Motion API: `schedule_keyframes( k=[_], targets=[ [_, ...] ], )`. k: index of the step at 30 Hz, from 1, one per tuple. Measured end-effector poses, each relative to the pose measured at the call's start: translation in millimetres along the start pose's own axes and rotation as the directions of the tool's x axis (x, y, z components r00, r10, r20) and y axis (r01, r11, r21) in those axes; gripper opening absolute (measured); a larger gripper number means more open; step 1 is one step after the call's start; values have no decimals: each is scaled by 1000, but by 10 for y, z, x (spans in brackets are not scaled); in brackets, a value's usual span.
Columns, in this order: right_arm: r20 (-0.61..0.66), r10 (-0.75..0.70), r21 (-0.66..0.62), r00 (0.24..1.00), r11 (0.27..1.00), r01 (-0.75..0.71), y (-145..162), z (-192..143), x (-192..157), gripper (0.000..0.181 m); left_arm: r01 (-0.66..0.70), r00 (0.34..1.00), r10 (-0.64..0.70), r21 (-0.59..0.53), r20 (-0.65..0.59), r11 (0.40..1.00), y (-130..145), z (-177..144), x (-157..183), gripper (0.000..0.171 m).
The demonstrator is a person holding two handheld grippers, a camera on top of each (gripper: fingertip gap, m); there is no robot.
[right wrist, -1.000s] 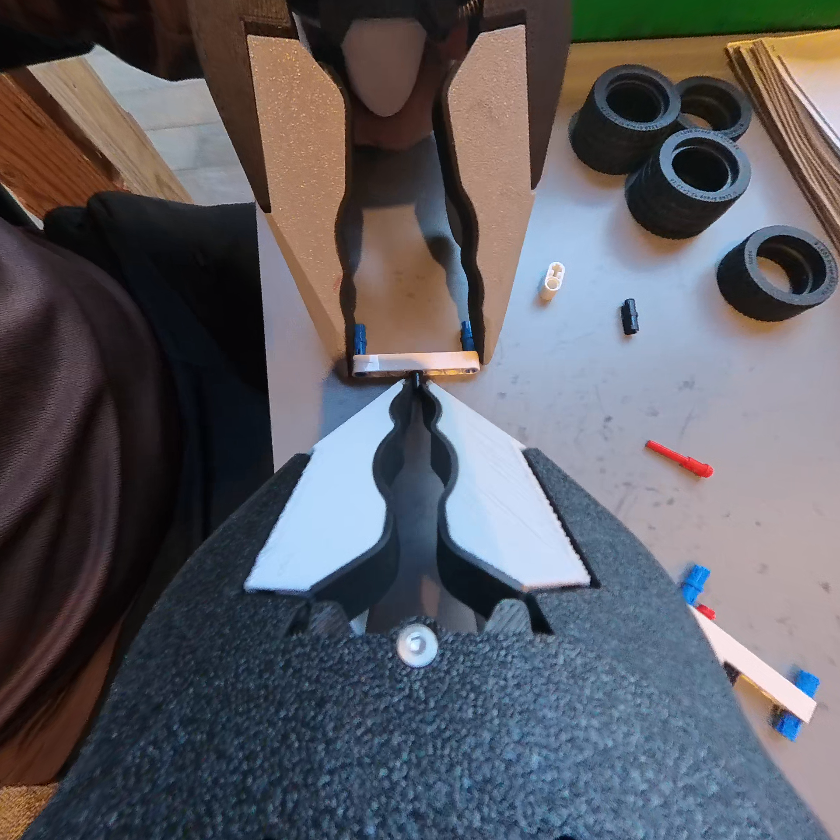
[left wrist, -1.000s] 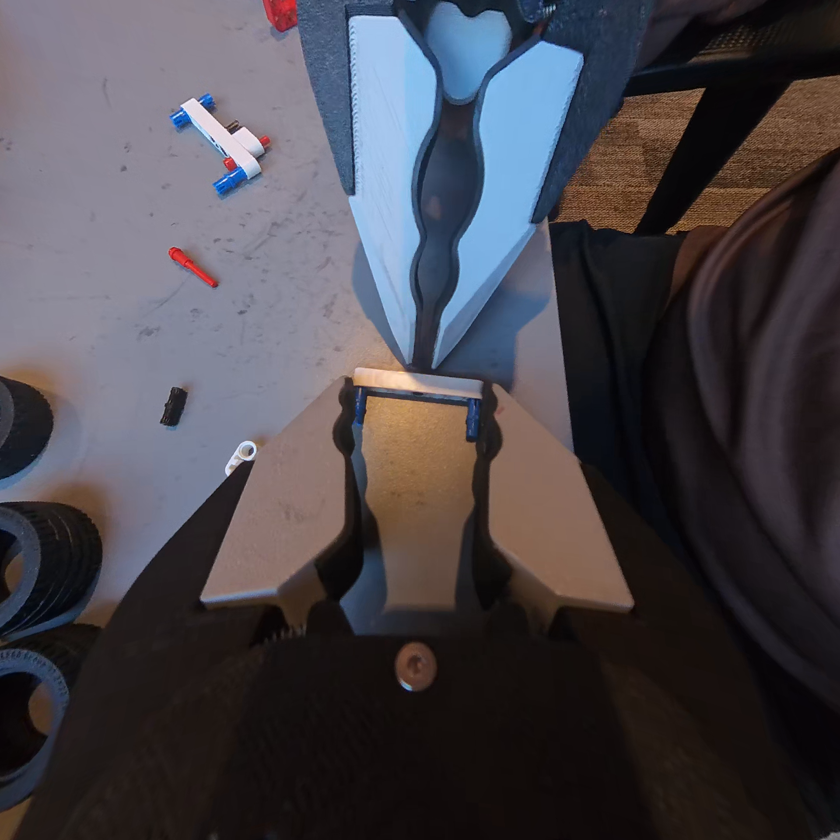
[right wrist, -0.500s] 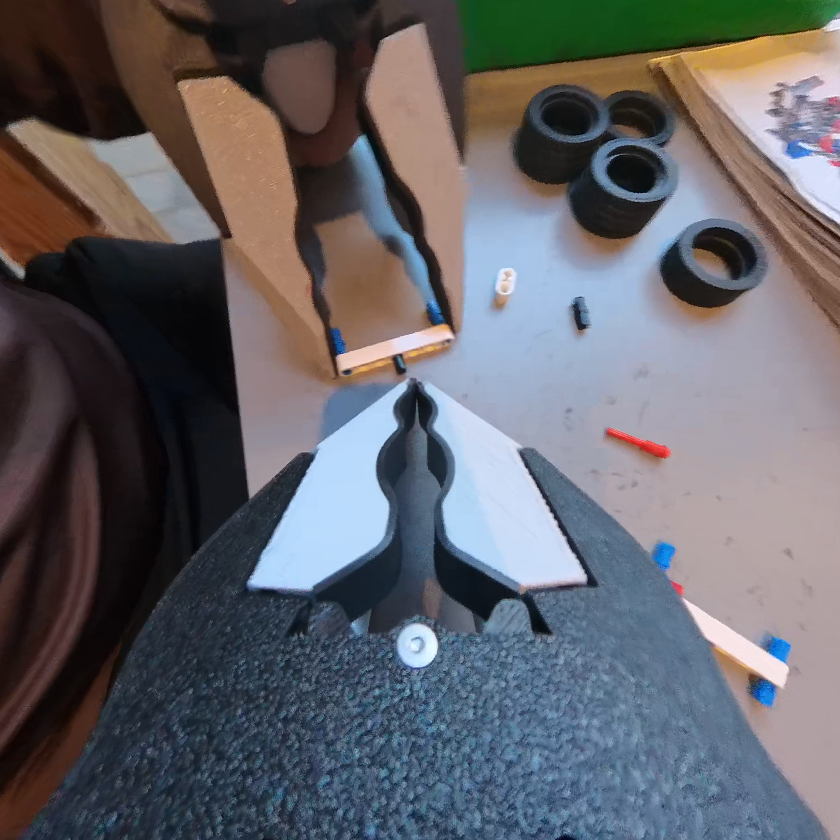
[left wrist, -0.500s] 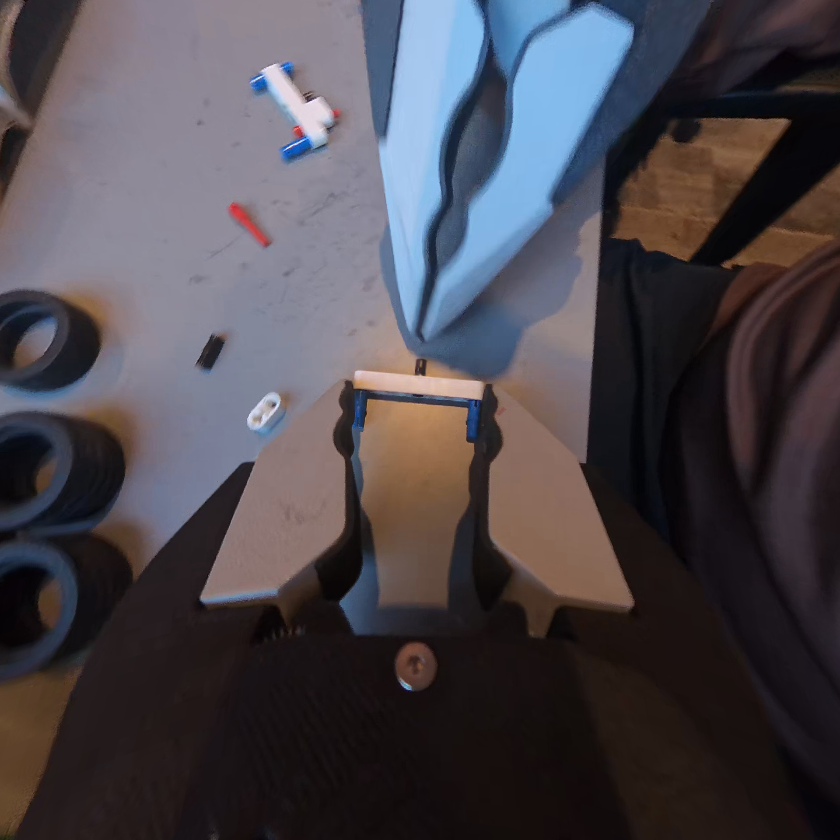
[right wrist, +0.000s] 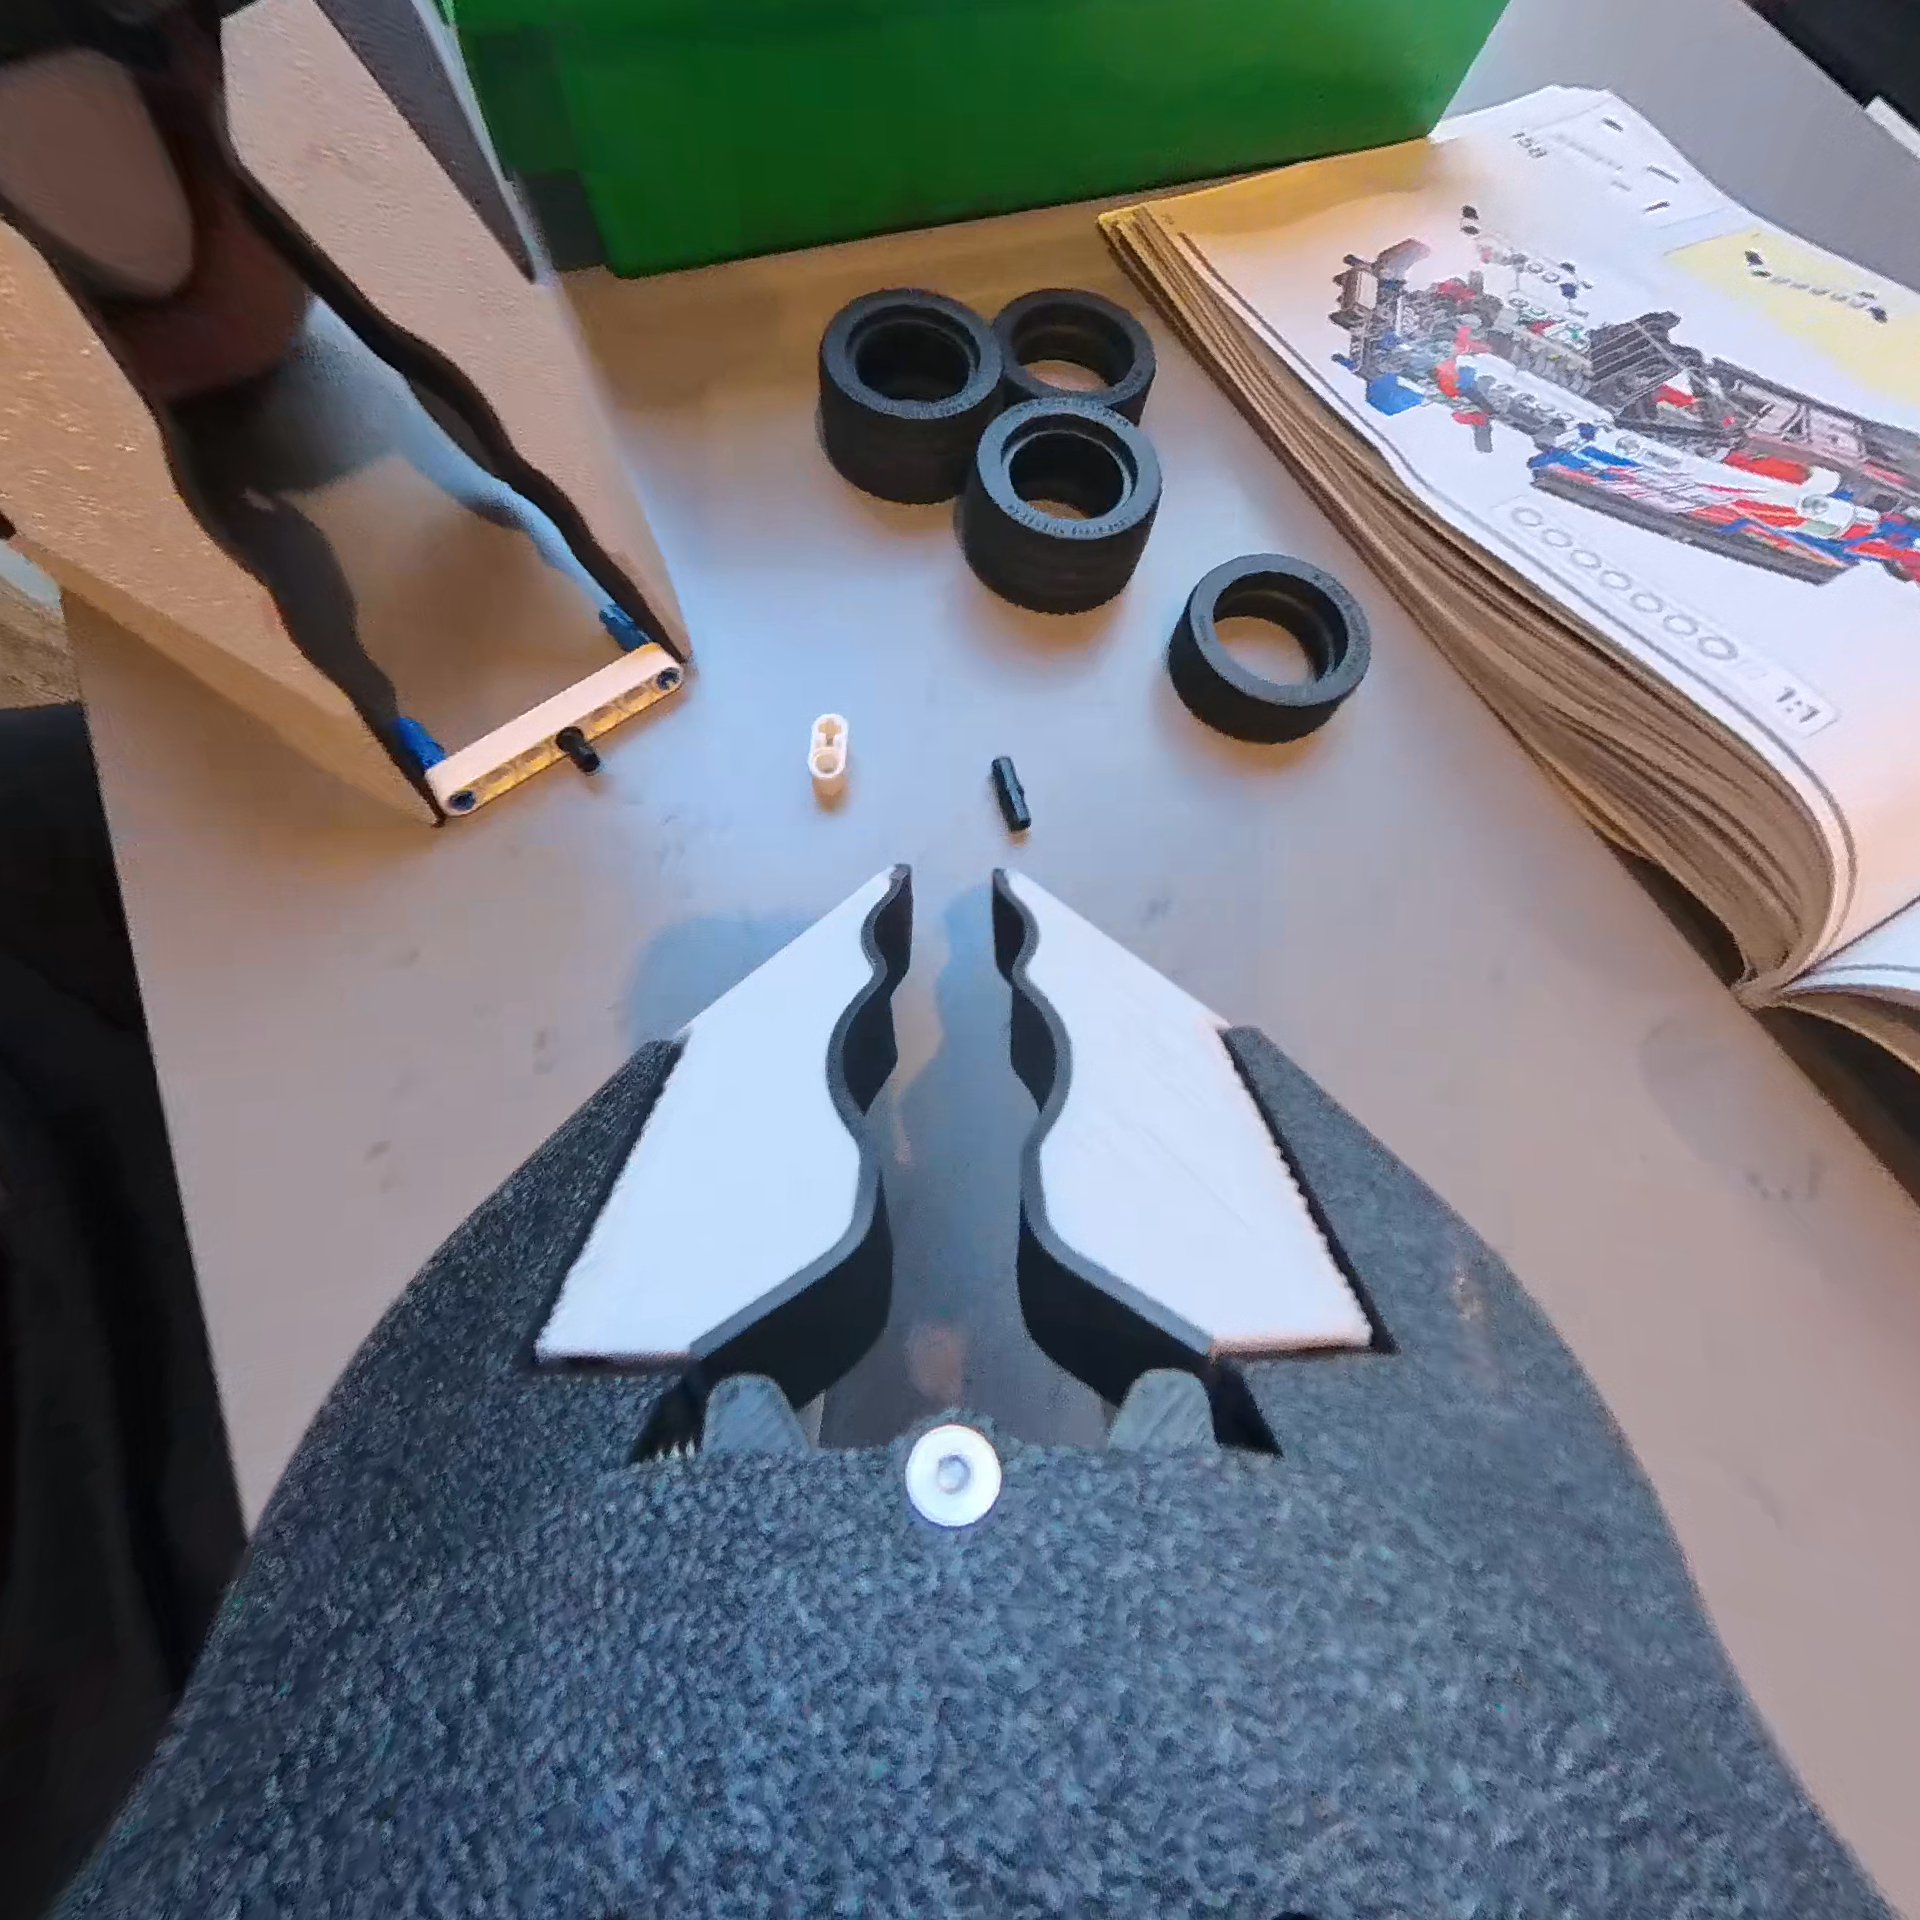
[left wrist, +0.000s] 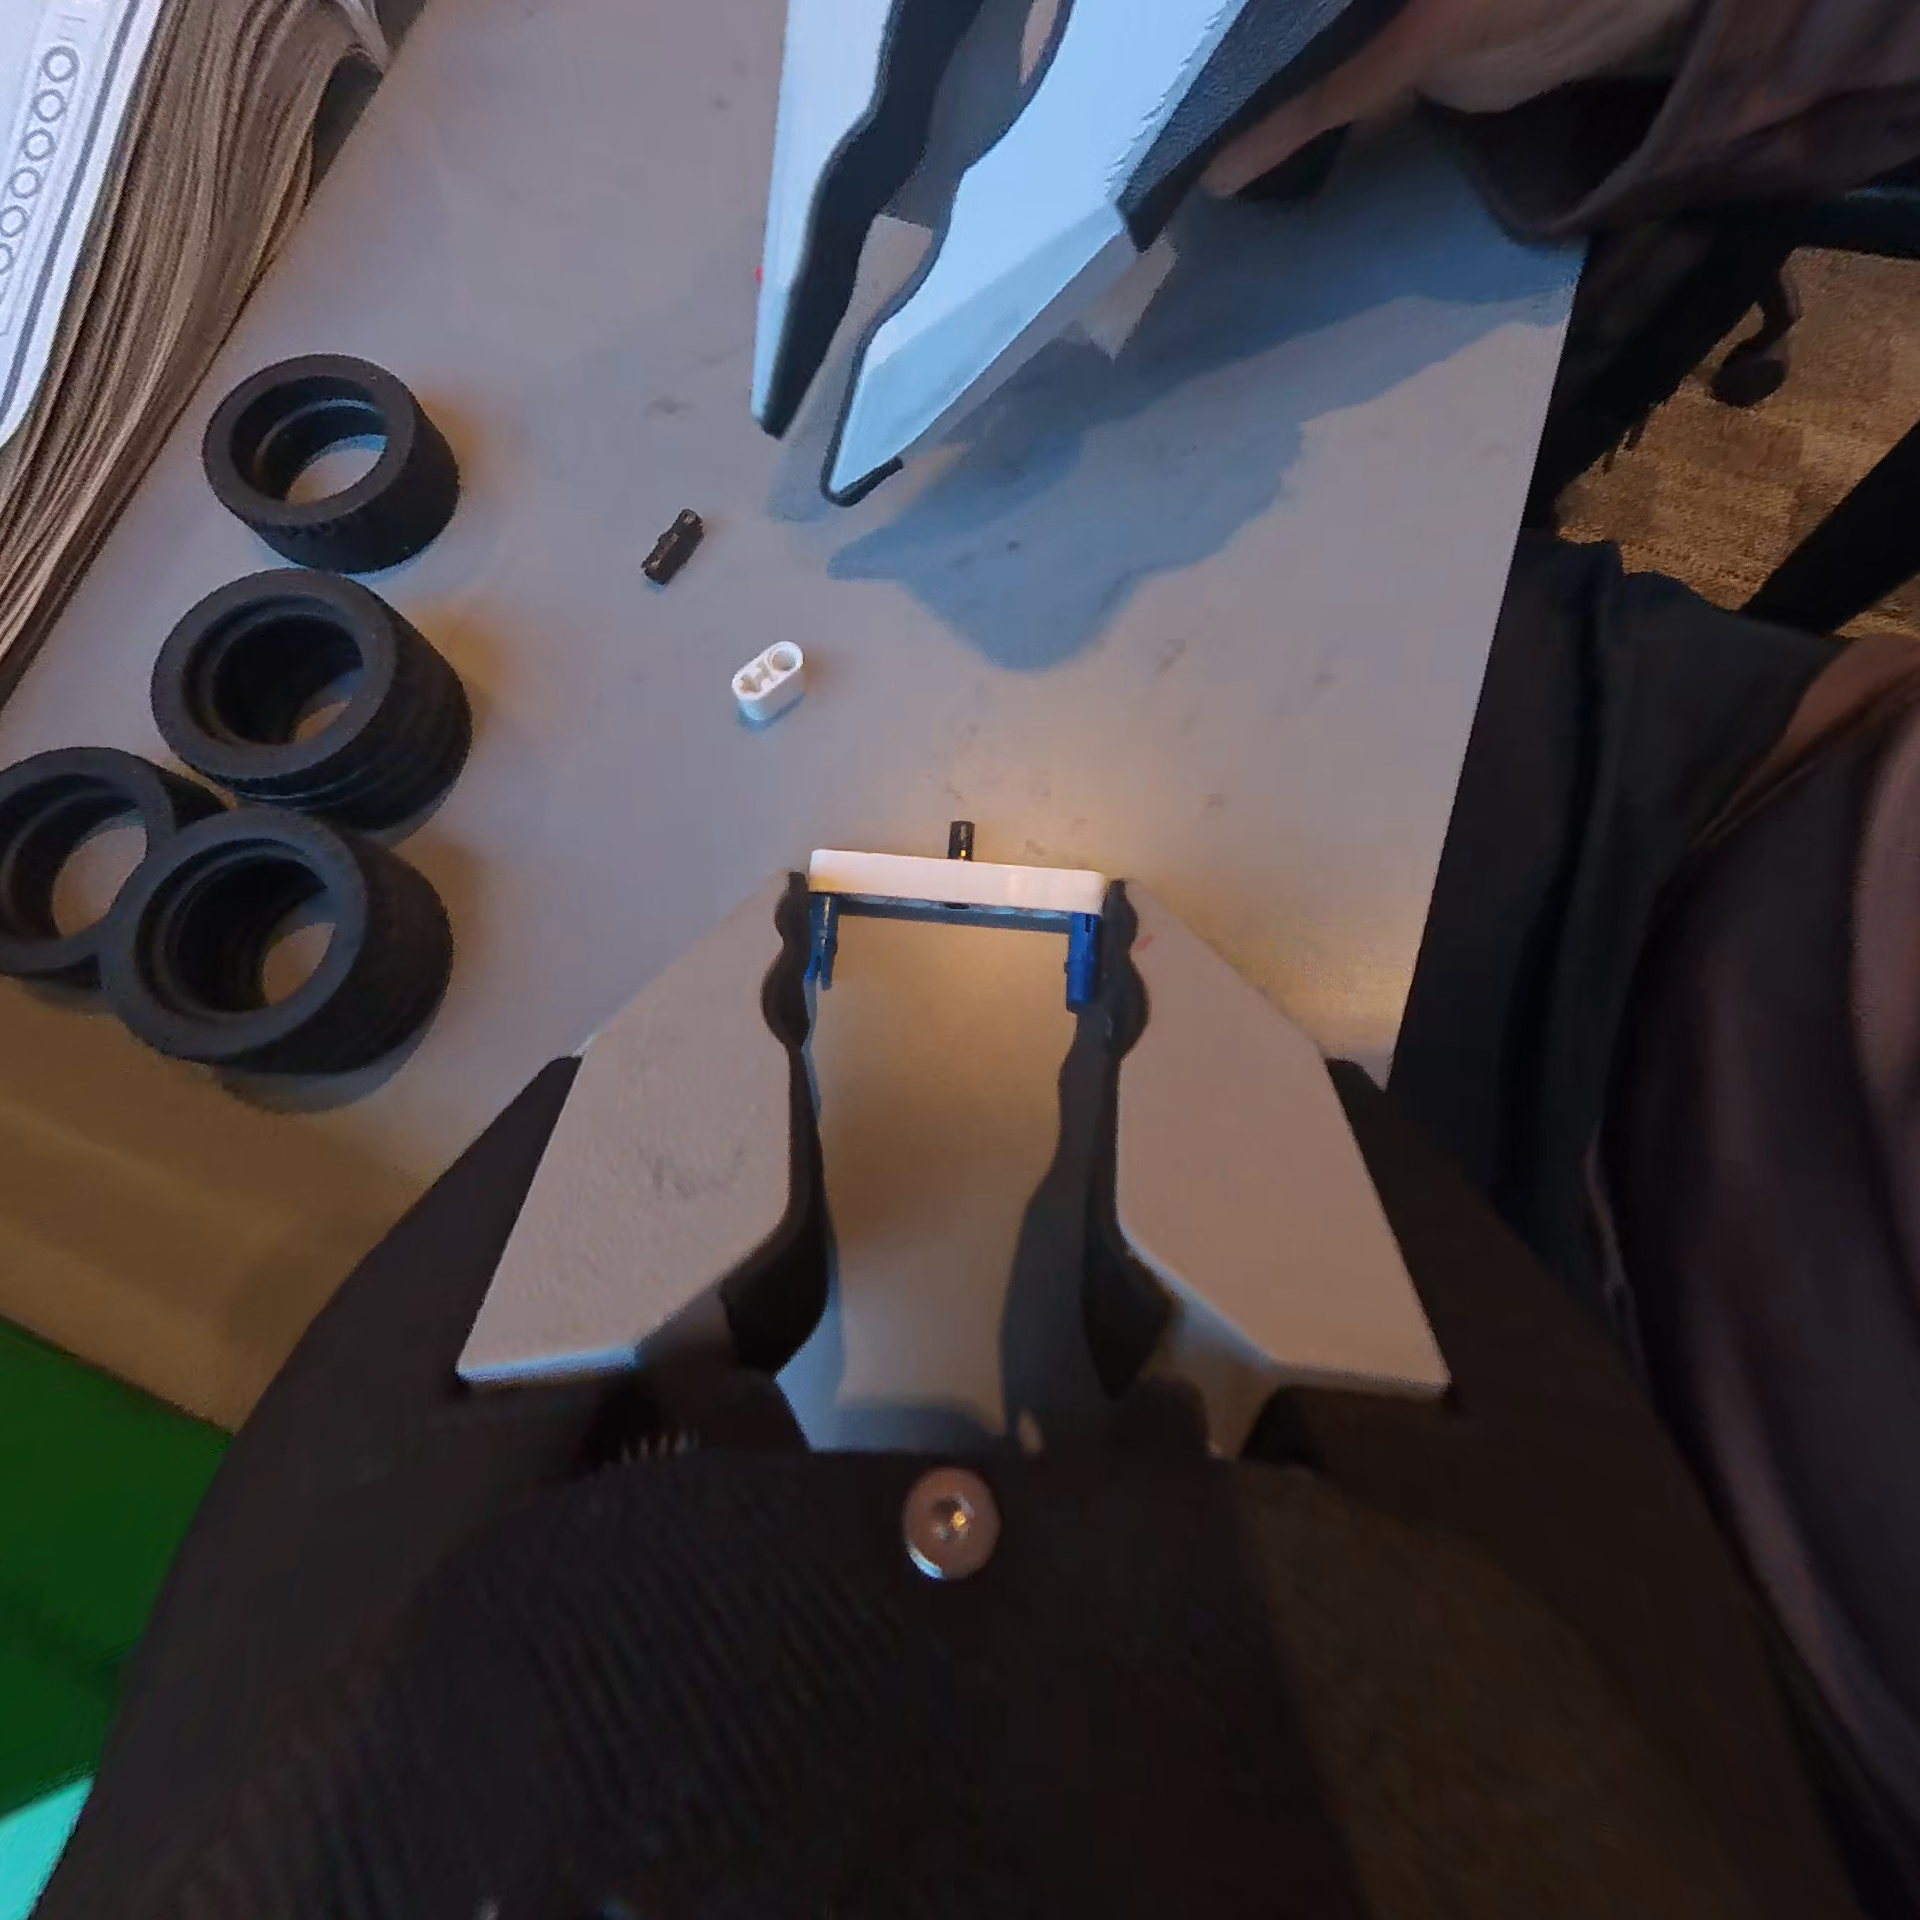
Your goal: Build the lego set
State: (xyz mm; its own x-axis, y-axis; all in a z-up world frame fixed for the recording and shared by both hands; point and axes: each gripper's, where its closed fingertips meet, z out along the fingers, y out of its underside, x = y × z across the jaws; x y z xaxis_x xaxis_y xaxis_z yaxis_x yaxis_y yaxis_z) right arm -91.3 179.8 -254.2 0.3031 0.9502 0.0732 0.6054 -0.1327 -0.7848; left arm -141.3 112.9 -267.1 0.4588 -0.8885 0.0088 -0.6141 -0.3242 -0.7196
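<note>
Step in hand: our left gripper clamps the white beam, a black pin seated mid-beam.
Right gripper: parted, empty, above the table.
Next move: probably fetch the loose black pin or white connector; needs a fine pinch.

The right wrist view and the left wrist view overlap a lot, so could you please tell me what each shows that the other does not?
Only the right wrist view shows the picture on the open manual, the green box behind the tyres, and the holes along the beam's face. Only the left wrist view shows the person's dark sleeve and the floor beyond the table edge. Both show the white beam with its black pin held in the left gripper, the open right gripper, four tyres, the loose pin and the white connector.
</note>
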Motion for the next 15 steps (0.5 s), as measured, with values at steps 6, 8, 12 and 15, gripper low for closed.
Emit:
schedule_keyframes(
  k=[6,8,12,15],
  targets=[
    [12,-18,-14,1000,1000,19,-49,115,62,15,3,1000,-3,4,-1,1000,8,-8,-2,54],
    [22,-27,-30,999,999,28,-44,157,79,16,6,1000,-6,4,-4,1000,9,-9,-3,54],
    [50,-26,-38,998,999,28,-82,238,122,18,4,1000,-4,5,-4,1000,7,-5,-7,54],
    [86,-3,-65,996,998,8,-63,284,128,19,7,1000,-7,6,-12,1000,-2,1,-16,54]
  ],
)
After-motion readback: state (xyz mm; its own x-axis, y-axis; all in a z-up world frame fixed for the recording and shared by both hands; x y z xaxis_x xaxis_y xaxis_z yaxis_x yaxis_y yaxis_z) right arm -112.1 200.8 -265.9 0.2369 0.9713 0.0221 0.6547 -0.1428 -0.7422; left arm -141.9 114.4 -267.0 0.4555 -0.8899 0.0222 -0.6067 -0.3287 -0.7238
